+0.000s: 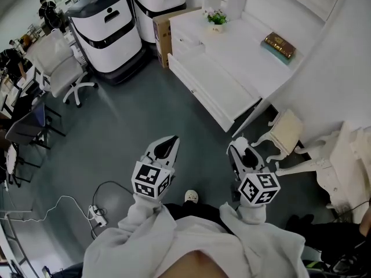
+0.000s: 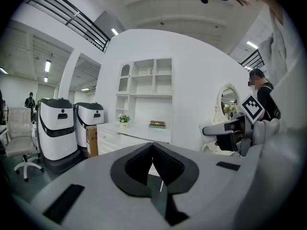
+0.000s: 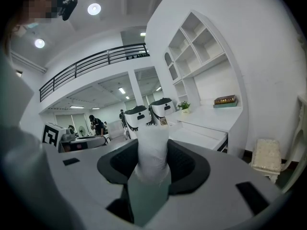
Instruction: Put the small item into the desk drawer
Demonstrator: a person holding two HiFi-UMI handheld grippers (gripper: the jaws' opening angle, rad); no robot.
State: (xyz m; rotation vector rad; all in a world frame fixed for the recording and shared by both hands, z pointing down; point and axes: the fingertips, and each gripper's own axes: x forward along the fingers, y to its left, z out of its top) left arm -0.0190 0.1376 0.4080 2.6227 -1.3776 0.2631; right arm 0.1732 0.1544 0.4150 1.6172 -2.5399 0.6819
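Observation:
My right gripper (image 1: 240, 150) (image 3: 153, 139) is shut on a small white wrapped item (image 3: 152, 157), which stands up between its jaws; its tip (image 1: 239, 140) shows in the head view. My left gripper (image 1: 167, 147) (image 2: 152, 146) is shut with nothing in it, its jaws meeting at the tips. Both are held above the grey floor, short of the white desk (image 1: 243, 51) (image 3: 206, 116) at the upper right. The desk's long front drawer (image 1: 212, 90) (image 3: 204, 132) appears pulled out. On the desk stand a small potted plant (image 1: 217, 18) and a book (image 1: 280, 44).
A white ornate chair (image 1: 286, 133) stands right of my right gripper, beside the desk. Two white-and-black machines (image 1: 105, 26) and a cardboard box (image 1: 163, 32) are left of the desk. An office chair (image 1: 62, 67) is at the far left. A power strip with cable (image 1: 96, 214) lies on the floor.

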